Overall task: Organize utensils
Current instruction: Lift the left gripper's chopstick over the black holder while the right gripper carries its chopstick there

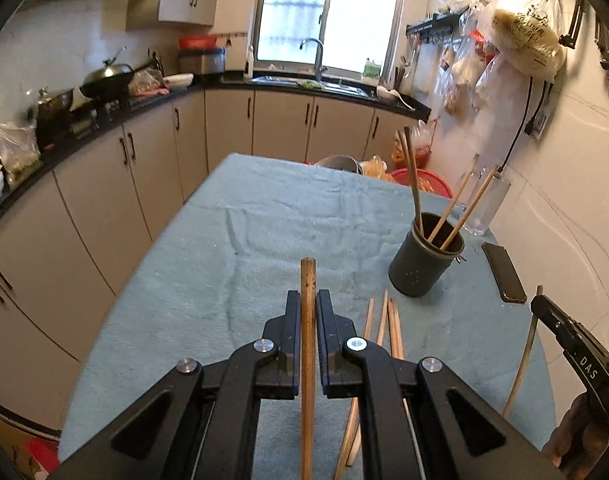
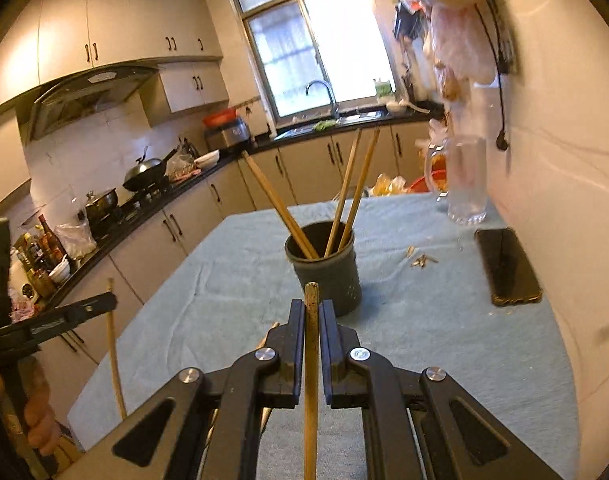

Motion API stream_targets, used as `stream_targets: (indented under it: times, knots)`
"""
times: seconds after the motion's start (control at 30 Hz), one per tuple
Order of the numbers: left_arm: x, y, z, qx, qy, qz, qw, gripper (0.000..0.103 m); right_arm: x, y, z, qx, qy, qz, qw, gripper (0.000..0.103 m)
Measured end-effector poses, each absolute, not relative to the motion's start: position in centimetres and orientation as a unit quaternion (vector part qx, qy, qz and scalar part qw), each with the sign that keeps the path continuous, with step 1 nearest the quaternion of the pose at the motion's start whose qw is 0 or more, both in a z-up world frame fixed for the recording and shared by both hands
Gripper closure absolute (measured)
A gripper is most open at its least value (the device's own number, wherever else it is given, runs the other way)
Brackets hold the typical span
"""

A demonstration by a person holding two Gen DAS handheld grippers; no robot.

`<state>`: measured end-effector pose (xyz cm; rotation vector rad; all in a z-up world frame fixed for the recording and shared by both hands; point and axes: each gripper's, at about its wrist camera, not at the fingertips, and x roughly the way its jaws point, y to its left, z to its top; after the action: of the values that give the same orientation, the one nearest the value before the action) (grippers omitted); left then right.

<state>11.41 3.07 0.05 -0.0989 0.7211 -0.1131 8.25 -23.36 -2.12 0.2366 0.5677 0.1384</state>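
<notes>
My left gripper (image 1: pixel 307 300) is shut on a wooden chopstick (image 1: pixel 307 360) that runs up between its pads. Held above the table, it has the dark round holder (image 1: pixel 426 266) ahead to its right, with several chopsticks (image 1: pixel 412 184) standing in it. More loose chopsticks (image 1: pixel 384 320) lie on the cloth just right of the left gripper. My right gripper (image 2: pixel 312 308) is shut on another chopstick (image 2: pixel 311 360), a little short of the holder (image 2: pixel 324 264). Each gripper shows in the other's view, at the edge, gripping its chopstick (image 1: pixel 524 356) (image 2: pixel 114 356).
A blue-green cloth (image 1: pixel 264 216) covers the table. A black phone (image 2: pixel 506 266) and a glass jug (image 2: pixel 464 180) sit at the right by the wall, with small scraps (image 2: pixel 422 260) nearby. Kitchen cabinets and a counter run along the left and back. Red basins stand behind the table.
</notes>
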Motion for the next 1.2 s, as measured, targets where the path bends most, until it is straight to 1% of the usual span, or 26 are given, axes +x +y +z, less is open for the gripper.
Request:
stream_targets:
  times: [0.13, 0.23, 0.4, 0.5, 0.7, 0.97, 1.2]
  knots:
    - [10.8, 2.9, 0.5, -0.044, 0.347, -0.058, 0.935, 0.096, 7.4, -23.6, -1.4, 0.121, 0.257, 0.067, 0.957, 0.095]
    - [10.2, 3.0, 1.0, -0.051, 0.347, -0.063, 0.934, 0.096, 7.1, -23.6, -1.2, 0.121, 0.251, 0.069, 0.958, 0.095]
    - [9.4, 3.2, 1.8, -0.062, 0.329, -0.07, 0.94, 0.096, 6.8, -23.8, -0.8, 0.121, 0.242, 0.07, 0.96, 0.095]
    - [9.3, 3.0, 2.2, -0.052, 0.321, -0.061, 0.944, 0.096, 6.6, -23.6, -0.4, 0.116, 0.237, 0.068, 0.962, 0.095]
    - [8.7, 3.0, 3.1, -0.071, 0.303, -0.076, 0.947, 0.096, 6.2, -23.7, 0.2, 0.121, 0.227, 0.07, 0.964, 0.095]
    - [9.4, 2.6, 3.8, -0.076, 0.301, -0.083, 0.947, 0.096, 6.2, -24.3, 1.2, 0.129, 0.212, 0.072, 0.966, 0.095]
    - [9.5, 2.1, 5.2, -0.067, 0.279, -0.083, 0.954, 0.096, 6.7, -24.4, 2.6, 0.121, 0.196, 0.068, 0.971, 0.095]
